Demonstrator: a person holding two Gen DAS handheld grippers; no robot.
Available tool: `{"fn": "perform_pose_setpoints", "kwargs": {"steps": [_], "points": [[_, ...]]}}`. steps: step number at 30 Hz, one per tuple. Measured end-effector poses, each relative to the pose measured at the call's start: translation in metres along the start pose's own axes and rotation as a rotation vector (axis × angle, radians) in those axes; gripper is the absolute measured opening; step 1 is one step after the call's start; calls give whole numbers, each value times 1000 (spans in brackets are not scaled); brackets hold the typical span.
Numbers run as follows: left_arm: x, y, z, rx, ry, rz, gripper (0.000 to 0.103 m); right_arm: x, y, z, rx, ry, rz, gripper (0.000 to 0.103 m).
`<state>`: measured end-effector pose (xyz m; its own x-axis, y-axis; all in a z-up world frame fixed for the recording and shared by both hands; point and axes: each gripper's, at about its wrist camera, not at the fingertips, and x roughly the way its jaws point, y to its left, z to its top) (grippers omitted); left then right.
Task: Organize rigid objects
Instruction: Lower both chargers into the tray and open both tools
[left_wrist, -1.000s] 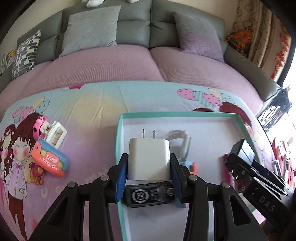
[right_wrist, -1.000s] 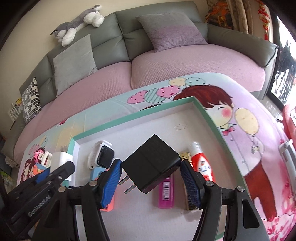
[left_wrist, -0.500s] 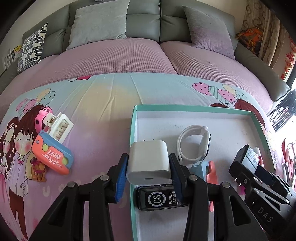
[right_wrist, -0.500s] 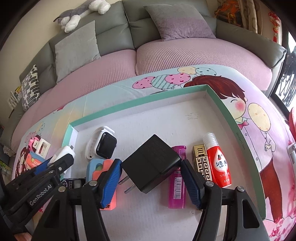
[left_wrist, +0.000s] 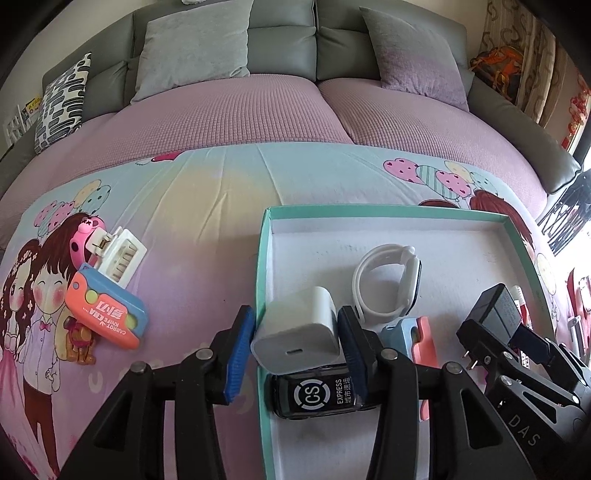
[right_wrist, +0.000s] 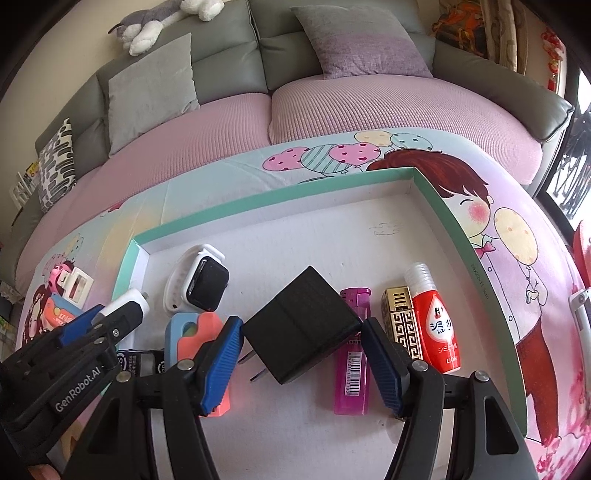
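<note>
White plastic, the charger (left_wrist: 299, 334) sits between the blue pads of our left gripper (left_wrist: 295, 349), tipped forward over the tray's (left_wrist: 263, 258) near-left corner, its socket end facing us and its prongs turned away. A second ago those prongs stood up towards the far wall and the block was upright; since then it has leaned and swung nearer the tray's left wall, with the dark CS-marked case (left_wrist: 317, 395) just beneath it. Our left jaws are opening: a sliver of gap shows at the left pad, while the right pad looks to touch the block, so we judge this the moment of release, with the charger going down onto or beside the case.

Our right gripper (right_wrist: 301, 356) carries the black adapter (right_wrist: 299, 326) cornerwise, both pads pinching its opposite corners, prongs pointing down to the left. It hangs above the tray floor between the blue-and-coral cutter (right_wrist: 197, 334) and the purple lighter (right_wrist: 352, 350), much where it was a second ago, only lower against the row. That gap looks like its slot.

Further out, the white smartwatch (right_wrist: 201, 284) lies behind the cutter, and the gold case (right_wrist: 400, 321) and red bottle (right_wrist: 436, 325) close the row on the right. Outside the tray, on the cartoon cloth (left_wrist: 184, 229), the carrot knife (left_wrist: 105, 312) and white hair clip (left_wrist: 120, 254) are not yet sorted.
</note>
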<state>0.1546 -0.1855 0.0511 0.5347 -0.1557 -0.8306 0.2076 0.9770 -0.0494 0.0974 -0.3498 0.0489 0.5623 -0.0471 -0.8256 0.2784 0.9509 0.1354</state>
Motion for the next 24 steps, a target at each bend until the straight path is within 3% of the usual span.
{"fn": "perform_pose_setpoints", "kwargs": {"steps": [14,18,24], "points": [[-13,5,2,-14,-19,-14,49,-6,2,1,-10,-17,-4,70],[-18,11,4,-33,-31,-3,55,-10,4,2,-12,-31,-2,74],[-22,20,8,-67,-49,24,56,-8,7,3,-26,-27,-4,75]]}}
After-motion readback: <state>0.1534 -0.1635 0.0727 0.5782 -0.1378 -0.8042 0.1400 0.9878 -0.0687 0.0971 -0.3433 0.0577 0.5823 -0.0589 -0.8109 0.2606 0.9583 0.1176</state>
